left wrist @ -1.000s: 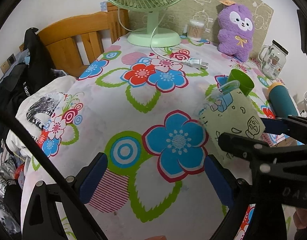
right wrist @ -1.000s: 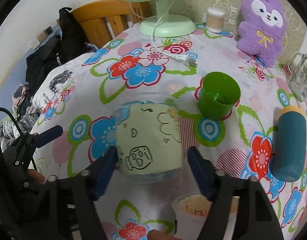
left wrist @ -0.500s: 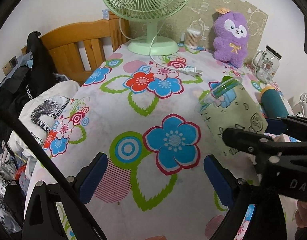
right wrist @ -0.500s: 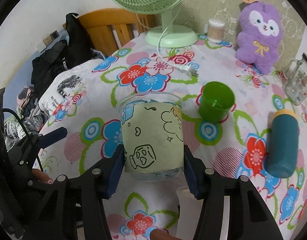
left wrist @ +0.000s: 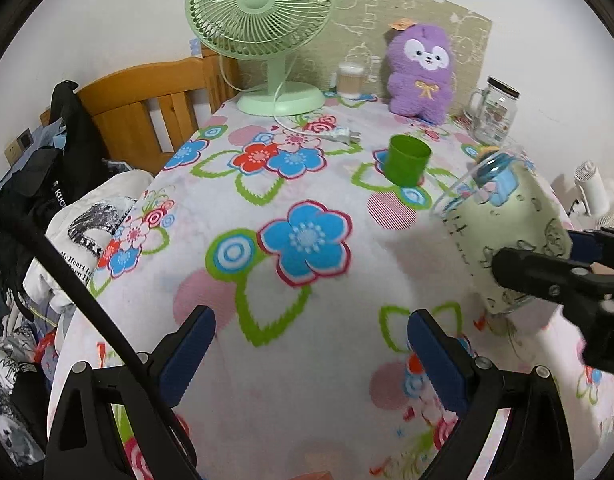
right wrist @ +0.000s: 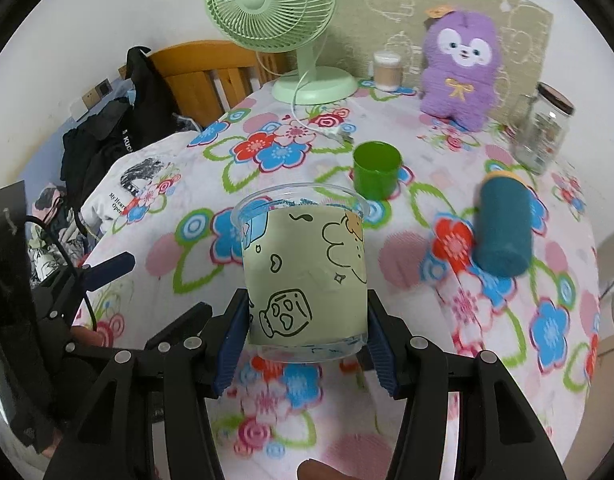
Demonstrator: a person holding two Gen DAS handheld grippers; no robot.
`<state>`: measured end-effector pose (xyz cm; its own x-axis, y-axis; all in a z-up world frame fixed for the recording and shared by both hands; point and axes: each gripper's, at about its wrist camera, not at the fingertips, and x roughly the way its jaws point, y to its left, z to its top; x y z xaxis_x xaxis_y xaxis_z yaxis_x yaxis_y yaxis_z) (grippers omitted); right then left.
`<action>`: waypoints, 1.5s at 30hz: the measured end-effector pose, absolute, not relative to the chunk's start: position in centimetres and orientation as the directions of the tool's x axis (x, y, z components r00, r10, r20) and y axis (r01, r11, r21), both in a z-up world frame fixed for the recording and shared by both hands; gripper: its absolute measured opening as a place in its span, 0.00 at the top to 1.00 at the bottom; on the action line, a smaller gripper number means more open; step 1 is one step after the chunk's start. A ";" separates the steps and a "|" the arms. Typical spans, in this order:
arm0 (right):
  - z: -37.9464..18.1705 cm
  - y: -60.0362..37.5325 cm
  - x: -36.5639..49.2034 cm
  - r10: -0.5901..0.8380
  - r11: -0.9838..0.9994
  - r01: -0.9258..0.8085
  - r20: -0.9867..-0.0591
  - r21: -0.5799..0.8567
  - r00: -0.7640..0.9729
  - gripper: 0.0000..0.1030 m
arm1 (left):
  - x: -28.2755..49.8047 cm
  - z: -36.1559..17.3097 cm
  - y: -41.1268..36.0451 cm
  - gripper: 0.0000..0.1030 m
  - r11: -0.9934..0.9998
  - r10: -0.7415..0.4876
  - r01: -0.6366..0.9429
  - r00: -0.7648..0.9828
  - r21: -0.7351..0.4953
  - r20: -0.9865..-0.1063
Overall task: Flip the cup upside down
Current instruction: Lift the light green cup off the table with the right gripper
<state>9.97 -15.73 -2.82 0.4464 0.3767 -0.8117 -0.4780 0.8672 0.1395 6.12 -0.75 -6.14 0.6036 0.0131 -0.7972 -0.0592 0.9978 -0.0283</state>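
The cup [right wrist: 305,272] is clear plastic with a pale green cartoon sleeve. My right gripper [right wrist: 305,340] is shut on its lower part and holds it above the flowered tablecloth [right wrist: 427,360], mouth up and away from me. In the left wrist view the cup [left wrist: 503,236] hangs at the right, leaning with its mouth toward the upper left, held by the right gripper's fingers [left wrist: 547,280]. My left gripper [left wrist: 307,354] is open and empty, low over the tablecloth [left wrist: 267,380] to the cup's left.
A green cup [right wrist: 377,174] stands upright behind the held cup. A teal bottle [right wrist: 503,228] lies to the right, near a glass jar [right wrist: 545,132]. A fan [right wrist: 307,32], a purple plush toy [right wrist: 461,68] and a small container [right wrist: 387,70] stand at the back. A wooden chair with clothes [right wrist: 119,132] is left.
My right gripper closed on the cup and lifted it off the table. Both cameras rose and pulled back, so the fan and plush show more fully.
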 end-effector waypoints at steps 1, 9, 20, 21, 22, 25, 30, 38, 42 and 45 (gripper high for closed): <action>-2.7 -16.2 9.3 0.376 0.870 -0.473 -0.810 0.140 0.451 0.43 | 5.7 -6.2 -1.0 0.05 0.998 0.013 -0.056 0.603 -0.026 -0.798; -3.3 -18.7 4.5 0.368 0.878 -0.454 -0.816 0.148 0.446 0.43 | 2.6 -6.5 -2.7 0.05 1.000 0.005 -0.022 0.602 -0.011 -0.798; -6.7 -21.4 0.2 0.311 0.911 -0.385 -0.862 0.150 0.399 0.43 | -0.3 -8.5 -3.7 0.05 1.000 -0.006 0.000 0.570 -0.008 -0.822; -7.2 -21.7 -0.2 0.298 0.915 -0.377 -0.871 0.144 0.390 0.43 | -0.5 -8.5 -3.7 0.05 1.000 -0.007 0.000 0.568 -0.009 -0.823; -7.5 -21.9 -0.6 0.287 0.918 -0.371 -0.877 0.137 0.385 0.43 | -0.7 -8.6 -3.8 0.05 1.000 -0.007 0.000 0.568 -0.009 -0.823; -8.1 -22.6 -1.7 0.269 0.924 -0.361 -0.888 0.129 0.372 0.43 | -1.0 -8.6 -3.9 0.05 1.000 -0.009 0.003 0.569 -0.008 -0.822; -8.0 -22.7 -2.8 0.242 0.923 -0.372 -0.895 0.094 0.374 0.43 | -1.4 -8.5 -4.6 0.05 1.000 -0.020 0.018 0.571 -0.012 -0.821; -8.3 -22.3 -2.6 0.235 0.923 -0.374 -0.898 0.088 0.371 0.39 | -2.0 -8.5 -5.0 0.05 1.000 -0.025 0.028 0.572 -0.011 -0.820; -7.9 -22.4 -2.6 0.262 0.920 -0.377 -0.886 0.109 0.382 0.27 | -2.1 -8.5 -4.9 0.05 1.000 -0.023 0.024 0.573 -0.012 -0.819; -7.5 -22.5 -2.7 0.273 0.921 -0.371 -0.879 0.121 0.391 0.27 | -2.2 -8.4 -4.9 0.05 1.000 -0.025 0.023 0.572 -0.014 -0.820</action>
